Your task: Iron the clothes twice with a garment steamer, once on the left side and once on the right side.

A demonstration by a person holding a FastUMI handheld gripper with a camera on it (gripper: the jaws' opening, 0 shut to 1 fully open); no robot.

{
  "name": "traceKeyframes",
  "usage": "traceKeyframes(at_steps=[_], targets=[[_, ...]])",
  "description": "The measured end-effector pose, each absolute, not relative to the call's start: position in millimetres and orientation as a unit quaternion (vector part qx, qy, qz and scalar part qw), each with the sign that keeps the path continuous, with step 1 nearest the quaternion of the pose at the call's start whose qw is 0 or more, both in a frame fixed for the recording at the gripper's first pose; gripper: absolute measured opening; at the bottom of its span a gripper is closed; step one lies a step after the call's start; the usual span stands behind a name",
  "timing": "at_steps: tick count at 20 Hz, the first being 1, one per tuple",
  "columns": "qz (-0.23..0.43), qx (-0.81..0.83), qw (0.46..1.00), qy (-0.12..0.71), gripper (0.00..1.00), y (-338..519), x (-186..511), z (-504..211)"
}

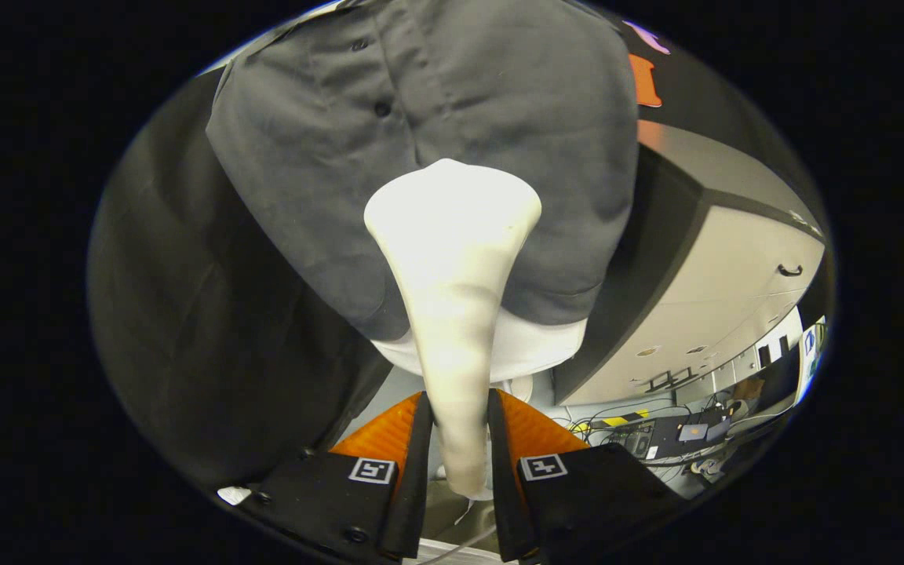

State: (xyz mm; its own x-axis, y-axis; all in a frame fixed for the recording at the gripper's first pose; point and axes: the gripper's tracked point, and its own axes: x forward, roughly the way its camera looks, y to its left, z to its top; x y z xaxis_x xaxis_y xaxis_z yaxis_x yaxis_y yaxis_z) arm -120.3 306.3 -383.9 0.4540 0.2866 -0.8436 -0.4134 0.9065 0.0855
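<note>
A white garment steamer [452, 298] stands between my fingers, its slim handle clamped by both orange-and-black fingers [389, 439] and its wide head pointing away from me. My gripper [458, 412] is shut on that handle. The steamer head lies against a grey buttoned shirt [428, 125] hanging just beyond the fingers. The head sits over the lower middle of the shirt, just right of the button placket. Below the shirt's hem a white form or underlayer [534, 349] shows.
Black cloth [185, 329] hangs behind and left of the shirt. To the right stands a pale cabinet with a dark handle [789, 270]. Farther off on the right are cables and equipment [656, 435] on the floor.
</note>
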Motion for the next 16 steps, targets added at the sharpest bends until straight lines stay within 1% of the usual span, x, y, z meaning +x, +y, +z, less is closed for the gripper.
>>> traceKeyframes(at_steps=[4, 7, 14, 16], targets=[[0.205, -0.055, 0.871, 0.443, 0.44, 278, -115, -327], [0.195, -0.058, 0.892, 0.404, 0.44, 250, -100, -301], [0.159, -0.052, 0.935, 0.313, 0.44, 219, -81, -194], [0.151, -0.051, 0.944, 0.287, 0.44, 212, -77, -175]])
